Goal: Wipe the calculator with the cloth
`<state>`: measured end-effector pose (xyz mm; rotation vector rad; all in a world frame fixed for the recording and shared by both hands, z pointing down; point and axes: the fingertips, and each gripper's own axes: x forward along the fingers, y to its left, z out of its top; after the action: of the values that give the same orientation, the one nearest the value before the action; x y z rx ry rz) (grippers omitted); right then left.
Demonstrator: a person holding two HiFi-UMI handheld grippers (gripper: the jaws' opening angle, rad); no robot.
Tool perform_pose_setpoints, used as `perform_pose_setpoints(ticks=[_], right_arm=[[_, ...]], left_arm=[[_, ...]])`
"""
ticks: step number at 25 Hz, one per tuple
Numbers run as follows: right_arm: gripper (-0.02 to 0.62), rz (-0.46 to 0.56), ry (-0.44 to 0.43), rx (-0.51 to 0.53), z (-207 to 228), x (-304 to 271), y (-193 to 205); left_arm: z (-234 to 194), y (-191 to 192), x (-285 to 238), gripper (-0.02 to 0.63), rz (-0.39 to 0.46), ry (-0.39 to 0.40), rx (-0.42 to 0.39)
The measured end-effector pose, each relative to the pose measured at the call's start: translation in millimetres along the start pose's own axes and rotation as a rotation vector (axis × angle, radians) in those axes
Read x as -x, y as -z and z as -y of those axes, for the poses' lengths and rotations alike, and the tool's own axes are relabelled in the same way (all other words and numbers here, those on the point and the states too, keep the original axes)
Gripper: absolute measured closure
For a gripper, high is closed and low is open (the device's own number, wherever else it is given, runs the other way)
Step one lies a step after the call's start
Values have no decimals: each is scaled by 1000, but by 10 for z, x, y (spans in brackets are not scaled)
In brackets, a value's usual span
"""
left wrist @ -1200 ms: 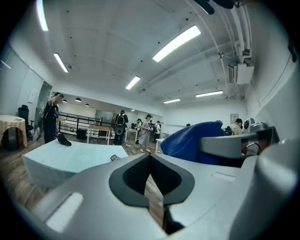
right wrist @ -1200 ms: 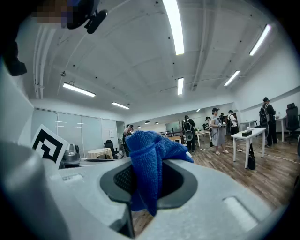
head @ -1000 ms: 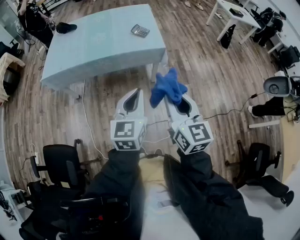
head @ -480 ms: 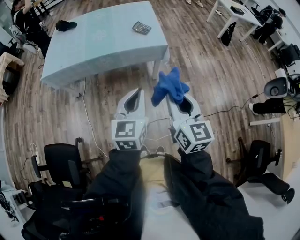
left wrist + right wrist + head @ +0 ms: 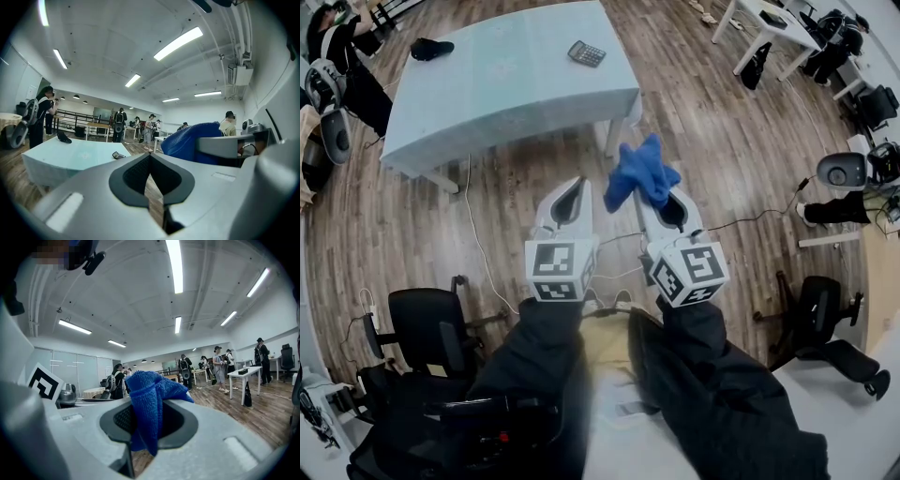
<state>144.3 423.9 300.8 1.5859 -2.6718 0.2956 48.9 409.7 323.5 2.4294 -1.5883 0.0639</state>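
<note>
The calculator [image 5: 587,53] lies flat at the upper centre of the head view, close to the right-hand edge of a pale blue-green table [image 5: 506,94]. Nothing touches it. A dark object [image 5: 431,49] sits at the table's upper left, well apart.

The blue cloth [image 5: 642,173] is in the middle of the frame, over wooden floor and well short of the table. The right gripper [image 5: 649,194] is clamped on it. In the right gripper view a fold is pinched between the jaws and the rest bunches up above them. The left gripper [image 5: 571,190] is just beside it, with its jaws together and nothing between them. Its view shows the calculator small and low, left of centre.

The step in hand looks like the carry to the table, with wiping not begun. To do it well, the loose bunch, rather than the hard jaw tips, should probably meet the keys, pressed lightly. The calculator looks light and the tabletop smooth, so it may slide. The free left gripper could pin one end. Strokes are likely safer directed toward the table's middle, away from the near edge.
</note>
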Motion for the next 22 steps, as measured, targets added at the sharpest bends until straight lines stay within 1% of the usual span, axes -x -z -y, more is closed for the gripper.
perform_pose_setpoints(ticks=[7, 14, 18, 22], right_arm=[[508, -4, 26, -14, -136, -42, 69], [508, -32, 45, -7, -150, -170, 125], [508, -36, 42, -11, -101, -352, 118], [508, -35, 31, -23, 35, -677, 131]], left_arm=[[-136, 105, 58, 603, -16, 24, 11], [-240, 181, -24, 603, -36, 42, 28], [-340, 123, -155, 603, -33, 40, 34], [-562, 122, -423, 603, -41, 15, 12]])
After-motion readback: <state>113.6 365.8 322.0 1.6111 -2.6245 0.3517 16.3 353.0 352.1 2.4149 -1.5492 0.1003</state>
